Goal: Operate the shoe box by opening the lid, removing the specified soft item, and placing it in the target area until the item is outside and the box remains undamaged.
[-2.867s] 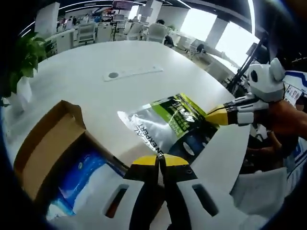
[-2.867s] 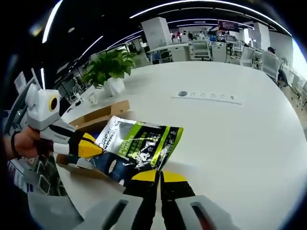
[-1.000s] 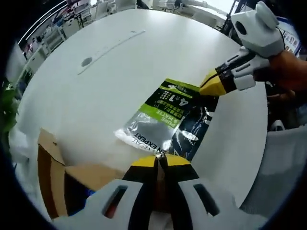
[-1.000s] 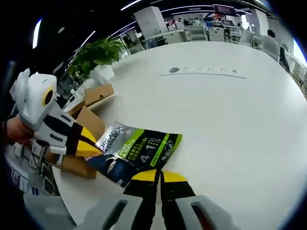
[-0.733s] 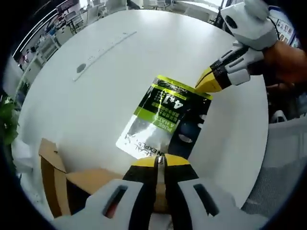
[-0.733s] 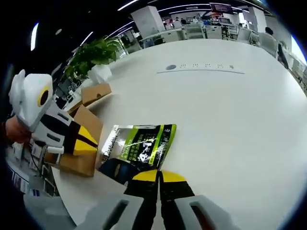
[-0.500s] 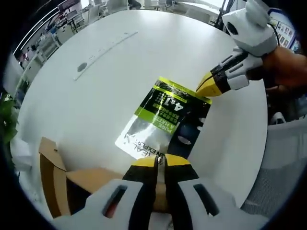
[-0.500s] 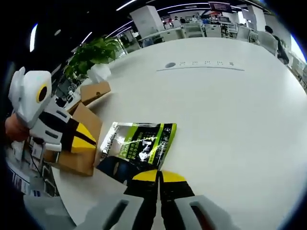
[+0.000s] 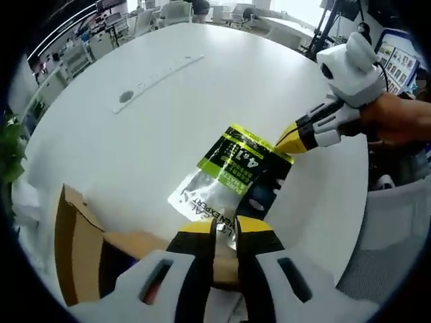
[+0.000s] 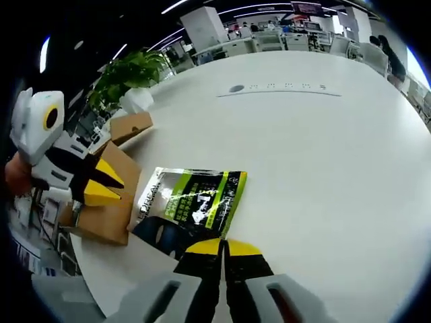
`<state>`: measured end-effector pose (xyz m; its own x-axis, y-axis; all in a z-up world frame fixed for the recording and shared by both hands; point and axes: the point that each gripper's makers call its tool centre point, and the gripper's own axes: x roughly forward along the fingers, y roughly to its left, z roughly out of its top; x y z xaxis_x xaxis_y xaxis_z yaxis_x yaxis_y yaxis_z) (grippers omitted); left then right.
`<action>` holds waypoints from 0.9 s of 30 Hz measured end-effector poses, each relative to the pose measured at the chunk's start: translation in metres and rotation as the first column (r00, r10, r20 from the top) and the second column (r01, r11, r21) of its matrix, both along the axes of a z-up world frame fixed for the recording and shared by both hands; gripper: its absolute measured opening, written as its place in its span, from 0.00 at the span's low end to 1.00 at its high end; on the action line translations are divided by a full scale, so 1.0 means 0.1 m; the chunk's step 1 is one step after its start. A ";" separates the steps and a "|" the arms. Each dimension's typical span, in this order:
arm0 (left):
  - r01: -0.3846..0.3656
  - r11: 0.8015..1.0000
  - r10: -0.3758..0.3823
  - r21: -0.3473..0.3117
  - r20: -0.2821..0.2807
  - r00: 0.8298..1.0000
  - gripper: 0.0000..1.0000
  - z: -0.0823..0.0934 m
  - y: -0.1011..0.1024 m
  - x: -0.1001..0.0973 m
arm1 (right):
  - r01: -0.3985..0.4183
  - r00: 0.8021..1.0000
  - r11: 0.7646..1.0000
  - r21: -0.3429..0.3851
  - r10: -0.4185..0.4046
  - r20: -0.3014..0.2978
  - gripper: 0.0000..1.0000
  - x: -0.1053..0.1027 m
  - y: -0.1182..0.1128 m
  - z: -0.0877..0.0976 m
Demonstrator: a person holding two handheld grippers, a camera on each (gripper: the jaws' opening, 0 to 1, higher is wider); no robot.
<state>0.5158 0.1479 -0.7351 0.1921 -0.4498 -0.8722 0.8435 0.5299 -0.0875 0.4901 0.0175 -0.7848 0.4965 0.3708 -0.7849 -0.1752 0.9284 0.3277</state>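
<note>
The green-and-black pouch (image 10: pixel 190 208) lay flat on the table (image 10: pixel 323 155), its lower edge pinched by the closed right claw (image 10: pixel 224 247), the parted left claw (image 9: pixel 225 227) nearby.

My two handheld grippers: white shells, yellow tips.
My left gripper (image 9: pixel 224 229) has white jaws with slotted sides, black inner edges and yellow caps; my right gripper (image 10: pixel 224 250) matches, its rounded white housing above a black-banded neck.

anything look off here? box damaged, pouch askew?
Nothing stands out. The pouch lies flat on the white table beside the open cardboard box, which looks intact. Left claw is parted; right claw is shut at the pouch's edge.
</note>
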 end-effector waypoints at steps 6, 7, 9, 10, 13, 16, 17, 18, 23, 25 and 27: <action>-0.067 0.996 0.066 -0.067 -0.018 0.998 0.11 0.11 0.03 0.00 | 0.005 1.000 1.000 -0.011 -0.005 -0.003 0.00 -0.01 -0.02 0.02; -0.071 0.995 0.069 -0.071 -0.021 0.997 0.11 0.12 0.04 0.00 | 0.010 1.000 1.000 -0.016 -0.010 -0.004 0.00 -0.02 -0.03 0.01; -0.074 0.994 0.073 -0.083 -0.019 0.997 0.11 0.15 0.05 -0.01 | 0.013 1.000 1.000 -0.017 -0.013 -0.005 0.00 -0.04 -0.04 0.02; -0.075 0.993 0.074 -0.089 -0.019 0.997 0.11 0.17 0.06 -0.02 | 0.012 1.000 1.000 -0.020 -0.012 -0.005 0.00 -0.05 -0.05 0.03; -0.099 0.987 0.097 -0.123 -0.022 0.995 0.11 0.23 0.07 -0.03 | 0.020 1.000 0.999 -0.026 -0.020 -0.003 0.00 -0.08 -0.07 0.05; -0.112 0.984 0.110 -0.135 -0.022 0.994 0.11 0.27 0.10 -0.04 | 0.021 1.000 0.999 -0.030 -0.021 -0.001 0.00 -0.12 -0.08 0.08; -0.118 0.983 0.115 -0.141 -0.023 0.993 0.11 0.28 0.11 -0.04 | 0.021 1.000 0.999 -0.030 -0.021 -0.001 0.00 -0.13 -0.09 0.08; -0.120 0.982 0.117 -0.148 -0.027 0.993 0.11 0.30 0.12 -0.05 | 0.022 1.000 0.999 -0.030 -0.022 0.000 0.00 -0.15 -0.09 0.10; -0.141 0.974 0.138 -0.176 -0.030 0.990 0.11 0.36 0.16 -0.08 | 0.022 1.000 0.999 -0.035 -0.022 0.005 0.03 -0.20 -0.12 0.13; -0.158 0.968 0.155 -0.197 -0.033 0.987 0.11 0.40 0.17 -0.09 | 0.021 1.000 0.999 -0.035 -0.021 0.008 0.05 -0.22 -0.12 0.15; -0.167 0.963 0.165 -0.213 -0.027 0.986 0.11 0.43 0.19 -0.09 | 0.025 1.000 0.999 -0.029 -0.025 0.010 0.06 -0.25 -0.12 0.18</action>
